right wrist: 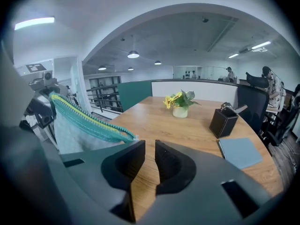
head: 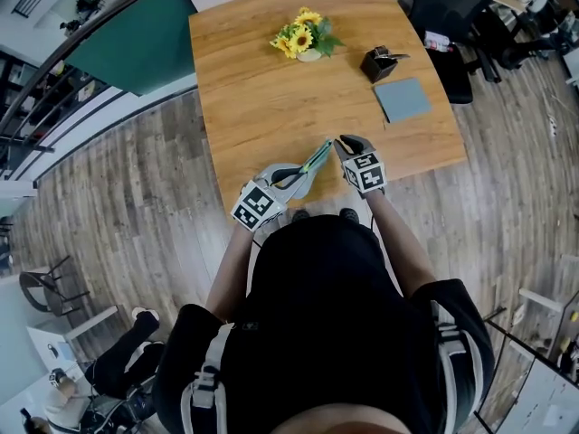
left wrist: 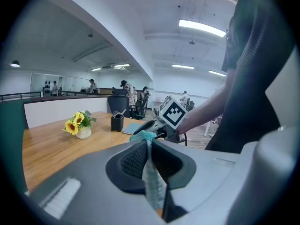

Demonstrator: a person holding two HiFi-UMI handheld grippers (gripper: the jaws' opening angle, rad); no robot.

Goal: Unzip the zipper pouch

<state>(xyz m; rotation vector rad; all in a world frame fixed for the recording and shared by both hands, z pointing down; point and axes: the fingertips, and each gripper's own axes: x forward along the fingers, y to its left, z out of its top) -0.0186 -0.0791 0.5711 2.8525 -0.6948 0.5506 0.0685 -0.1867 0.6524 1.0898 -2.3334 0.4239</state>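
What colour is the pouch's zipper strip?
The zipper strip is teal with a yellow line; right gripper view.

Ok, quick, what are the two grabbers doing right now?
Left gripper: closed on the zipper pouch.
Right gripper: open, nothing between its jaws; the pouch is just beside it.

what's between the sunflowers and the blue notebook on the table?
A black pen holder stands between the sunflowers and the blue notebook, clearest in the head view.
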